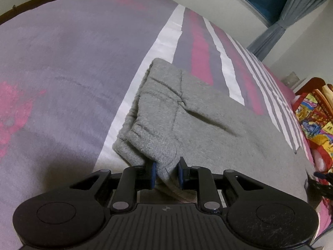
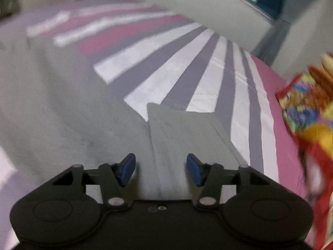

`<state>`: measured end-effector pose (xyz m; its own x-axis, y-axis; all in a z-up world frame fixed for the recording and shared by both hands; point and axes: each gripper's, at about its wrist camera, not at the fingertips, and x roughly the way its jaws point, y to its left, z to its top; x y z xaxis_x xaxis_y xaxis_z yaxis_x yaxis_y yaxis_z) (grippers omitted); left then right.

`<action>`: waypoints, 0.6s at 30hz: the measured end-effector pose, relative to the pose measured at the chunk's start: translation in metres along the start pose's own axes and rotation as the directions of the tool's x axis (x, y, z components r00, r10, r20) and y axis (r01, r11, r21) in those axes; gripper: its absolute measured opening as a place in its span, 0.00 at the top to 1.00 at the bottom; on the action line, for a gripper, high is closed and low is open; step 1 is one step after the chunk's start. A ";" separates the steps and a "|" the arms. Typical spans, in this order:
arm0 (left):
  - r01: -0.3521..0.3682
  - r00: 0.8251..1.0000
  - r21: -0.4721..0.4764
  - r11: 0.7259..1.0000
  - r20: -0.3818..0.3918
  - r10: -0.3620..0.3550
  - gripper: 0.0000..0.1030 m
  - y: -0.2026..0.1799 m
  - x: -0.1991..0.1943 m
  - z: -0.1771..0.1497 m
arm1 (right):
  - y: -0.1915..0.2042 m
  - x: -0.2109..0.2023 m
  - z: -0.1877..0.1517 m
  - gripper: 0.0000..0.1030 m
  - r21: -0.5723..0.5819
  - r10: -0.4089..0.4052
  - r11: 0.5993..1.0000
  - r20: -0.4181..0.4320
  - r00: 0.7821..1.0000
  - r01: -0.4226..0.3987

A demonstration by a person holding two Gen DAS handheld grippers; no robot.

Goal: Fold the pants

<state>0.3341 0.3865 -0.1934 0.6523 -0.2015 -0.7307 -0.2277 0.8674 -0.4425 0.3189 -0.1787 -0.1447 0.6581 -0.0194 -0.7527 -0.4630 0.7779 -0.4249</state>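
Observation:
Grey pants [image 1: 197, 116] lie on the striped bedspread [image 1: 62, 62], waistband end bunched toward the left. My left gripper [image 1: 167, 171] has its blue pads on either side of a fold of the pants' near edge, shut on it. In the right wrist view, a flat end of the grey pants [image 2: 177, 129] lies ahead of my right gripper [image 2: 161, 169]. That gripper is open, its pads wide apart just above the cloth. The right view is blurred.
The bedspread has grey, white and pink stripes [image 2: 208, 68]. A colourful patterned cloth [image 1: 312, 112] lies at the bed's right edge, also in the right wrist view [image 2: 306, 108]. A wall, window and grey curtain [image 1: 291, 10] stand beyond the bed.

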 end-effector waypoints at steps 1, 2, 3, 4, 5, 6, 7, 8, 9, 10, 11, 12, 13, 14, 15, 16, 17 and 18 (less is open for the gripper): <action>-0.001 1.000 0.001 1.000 -0.003 0.001 0.79 0.000 0.000 0.001 | -0.004 0.007 0.001 0.90 -0.007 -0.032 0.999 -0.006 0.999 0.032; -0.001 1.000 0.004 1.000 -0.006 0.001 0.79 0.000 0.000 0.001 | -0.015 0.008 0.000 0.96 0.051 -0.050 0.997 -0.008 0.999 0.051; 0.000 1.000 0.008 1.000 -0.008 0.000 0.79 0.000 0.000 0.002 | -0.029 0.002 -0.002 0.96 0.135 -0.043 0.990 0.021 0.999 0.040; 0.001 1.000 0.012 1.000 -0.008 -0.001 0.79 0.000 0.000 0.002 | -0.045 -0.009 -0.008 0.96 0.227 -0.035 0.974 0.068 0.997 0.019; 0.003 1.000 0.015 1.000 -0.008 -0.003 0.79 0.000 0.000 0.002 | -0.059 -0.023 -0.017 0.96 0.311 -0.045 0.950 0.107 0.993 0.009; 0.005 1.000 0.017 1.000 -0.007 -0.005 0.79 0.001 0.000 0.002 | -0.075 -0.042 -0.033 0.96 0.398 -0.068 0.917 0.154 0.986 0.001; 0.007 1.000 0.019 1.000 -0.007 -0.006 0.79 0.001 0.000 0.002 | -0.087 -0.056 -0.048 0.96 0.469 -0.089 0.883 0.190 0.978 -0.011; 0.007 1.000 0.023 1.000 -0.007 -0.007 0.79 0.001 0.000 0.002 | -0.097 -0.067 -0.062 0.96 0.529 -0.103 0.848 0.209 0.973 -0.024; 0.007 1.000 0.027 1.000 -0.006 -0.007 0.79 0.001 0.000 0.002 | -0.110 -0.080 -0.084 0.96 0.606 -0.113 0.794 0.224 0.968 -0.048; 0.008 1.000 0.030 1.000 -0.007 -0.008 0.79 0.001 0.000 0.002 | -0.120 -0.087 -0.105 0.96 0.670 -0.114 0.739 0.239 0.964 -0.079; 0.009 1.000 0.032 0.999 -0.007 -0.009 0.79 0.001 0.000 0.002 | -0.129 -0.092 -0.134 0.96 0.739 -0.115 0.664 0.255 0.960 -0.117; 0.010 1.000 0.029 1.000 -0.009 -0.010 0.79 0.001 -0.001 0.002 | -0.133 -0.094 -0.158 0.96 0.786 -0.117 0.603 0.257 0.959 -0.138; 0.011 1.000 0.023 1.000 -0.011 -0.011 0.79 0.001 -0.001 0.002 | -0.135 -0.090 -0.185 0.97 0.829 -0.112 0.538 0.250 0.962 -0.153; 0.010 1.000 0.019 1.000 -0.014 -0.010 0.79 0.001 0.000 0.003 | -0.137 -0.086 -0.206 0.97 0.858 -0.097 0.486 0.241 0.966 -0.165; 0.006 1.000 0.020 1.000 -0.017 -0.006 0.79 0.000 0.000 0.003 | -0.137 -0.074 -0.226 0.96 0.887 -0.070 0.427 0.228 0.971 -0.177; 0.001 1.000 0.022 1.000 -0.021 0.000 0.79 -0.001 0.000 0.004 | -0.137 -0.064 -0.240 0.96 0.902 -0.040 0.387 0.224 0.974 -0.192; -0.005 1.000 0.024 1.000 -0.025 0.006 0.79 -0.002 0.000 0.005 | -0.134 -0.054 -0.252 0.95 0.912 -0.007 0.355 0.221 0.975 -0.205; -0.011 1.000 0.026 1.000 -0.028 0.011 0.79 -0.003 0.000 0.006 | -0.131 -0.053 -0.261 0.94 0.918 -0.001 0.329 0.237 0.972 -0.223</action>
<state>0.3392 0.3861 -0.1893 0.6293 -0.2043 -0.7498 -0.2156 0.8811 -0.4210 0.1895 -0.4434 -0.1803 0.7806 0.1291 -0.6116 0.2456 0.8364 0.4900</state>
